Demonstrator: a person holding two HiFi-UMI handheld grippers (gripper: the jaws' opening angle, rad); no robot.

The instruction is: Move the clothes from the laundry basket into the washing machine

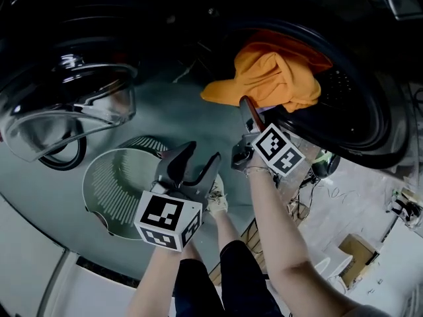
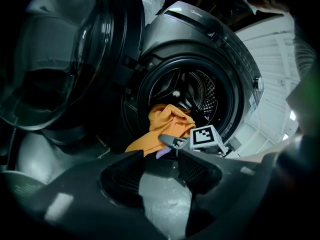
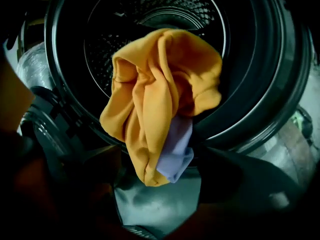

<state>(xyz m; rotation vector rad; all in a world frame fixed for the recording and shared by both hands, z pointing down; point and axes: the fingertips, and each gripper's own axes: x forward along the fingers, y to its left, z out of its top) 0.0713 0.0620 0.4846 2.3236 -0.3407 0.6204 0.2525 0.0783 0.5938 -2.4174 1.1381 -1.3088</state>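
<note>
Floor: we open on a grey-green floor (image 1: 198, 88), with a front-loading washing machine (image 2: 200, 39) right in front of us.
Forearms: closest in, we see both forearms (image 1: 277, 230) stretched forward, a gripper at the end of each.
Left gripper: our left gripper (image 1: 203, 152) hangs low over the floor, well short of the machine. Its jaws are spread and there is only bare floor between them.
Laundry basket: the white slatted laundry basket (image 1: 115, 190) stands on the floor just beside the left gripper, under the open door.
Right gripper: our right gripper (image 1: 251, 114) is further ahead, right up at the machine's mouth. Its jaws are released and wide apart, and the tail of the cloth dangles between them with no pad pressing on it.
Orange garment: here's our load, an orange garment (image 3: 160, 89) bunched up and draped over the lower lip of the opening, half in the drum and half spilling out.
Lavender cloth: a pale lavender cloth (image 3: 176, 151) peeks out beneath the orange folds at the hanging end.
Door: the round glass door (image 1: 73, 111) is swung fully open on the left.
Drum: at the back, the perforated steel drum (image 3: 155, 9) looks dark behind the clothes.
</note>
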